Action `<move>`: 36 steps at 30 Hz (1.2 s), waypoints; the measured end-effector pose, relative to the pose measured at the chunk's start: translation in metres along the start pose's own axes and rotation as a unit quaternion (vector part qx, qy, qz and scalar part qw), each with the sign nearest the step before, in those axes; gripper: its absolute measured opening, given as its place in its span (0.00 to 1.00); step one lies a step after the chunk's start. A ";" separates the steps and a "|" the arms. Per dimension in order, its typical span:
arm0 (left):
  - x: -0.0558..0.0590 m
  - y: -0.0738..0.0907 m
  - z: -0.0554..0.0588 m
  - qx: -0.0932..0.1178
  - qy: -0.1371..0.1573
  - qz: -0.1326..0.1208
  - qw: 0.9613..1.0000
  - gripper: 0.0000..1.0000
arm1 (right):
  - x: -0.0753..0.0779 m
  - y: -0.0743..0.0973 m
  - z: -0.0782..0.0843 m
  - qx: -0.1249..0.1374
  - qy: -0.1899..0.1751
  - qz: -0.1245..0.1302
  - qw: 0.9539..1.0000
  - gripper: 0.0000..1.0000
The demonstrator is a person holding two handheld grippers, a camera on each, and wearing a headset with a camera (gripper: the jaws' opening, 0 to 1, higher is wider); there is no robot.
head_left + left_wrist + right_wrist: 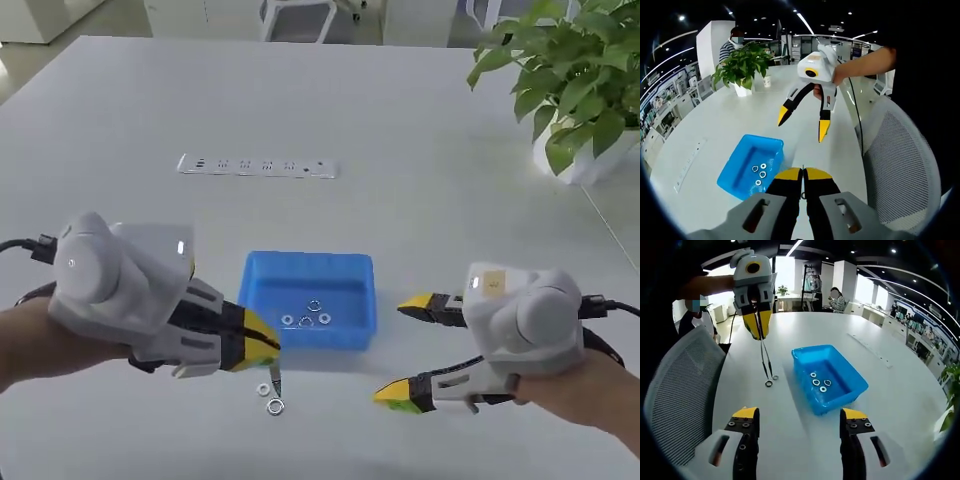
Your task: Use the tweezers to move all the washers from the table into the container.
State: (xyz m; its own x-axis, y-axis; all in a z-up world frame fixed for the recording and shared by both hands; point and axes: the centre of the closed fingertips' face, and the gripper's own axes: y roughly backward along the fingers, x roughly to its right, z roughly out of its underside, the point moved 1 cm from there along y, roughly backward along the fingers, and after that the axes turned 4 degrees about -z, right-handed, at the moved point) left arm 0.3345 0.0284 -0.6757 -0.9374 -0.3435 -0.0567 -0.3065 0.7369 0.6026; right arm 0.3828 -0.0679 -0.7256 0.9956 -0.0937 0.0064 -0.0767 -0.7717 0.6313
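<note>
two washers (pixel 263 389) lie loose on the table (pixel 420 180), just under the tips of the left gripper (pixel 268 345) and close to each other. the tweezers (pixel 765 357) hang down from that gripper, whose jaws are clamped tight on their upper end. the tweezer points sit right at the washers, but whether they have hold of one is too small to tell. four more washers (pixel 305 321) lie in the blue container (pixel 305 262), which stands just beyond the left gripper's tips and between the two grippers. the right gripper (pixel 395 350) hovers on the container's far side from the left one, jaws spread wide and holding nothing.

the step in hand looks like the pick of one of the last two. it is best to take one ring at a time, pinching across its rim or with one point through the hole, so the neighbour is not flicked away. a straight lift and a short carry over the near wall should do. letting go low inside should keep it from bouncing out. the right gripper could steady the container's wall if it slides. otherwise it should stay clear of the tweezers' path.
</note>
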 end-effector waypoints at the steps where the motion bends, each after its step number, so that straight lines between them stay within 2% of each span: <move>1: 0.001 -0.001 0.001 -0.001 0.000 0.001 1.000 0.05 | 0.000 0.000 0.001 -0.001 0.000 0.000 1.000 0.66; 19: 0.007 -0.006 0.010 -0.013 0.002 0.006 1.000 0.05 | -0.002 0.001 0.003 0.000 -0.004 0.000 1.000 0.68; 36: 0.011 -0.009 0.019 -0.022 -0.005 0.010 1.000 0.05 | -0.001 0.004 0.003 0.009 -0.022 0.008 1.000 0.78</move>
State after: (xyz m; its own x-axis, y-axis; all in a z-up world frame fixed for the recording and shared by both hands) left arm 0.3239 0.0292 -0.6965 -0.9453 -0.3219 -0.0522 -0.2794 0.7169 0.6388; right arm 0.3812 -0.0730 -0.7257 0.9910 -0.1330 -0.0174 -0.0939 -0.7808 0.6177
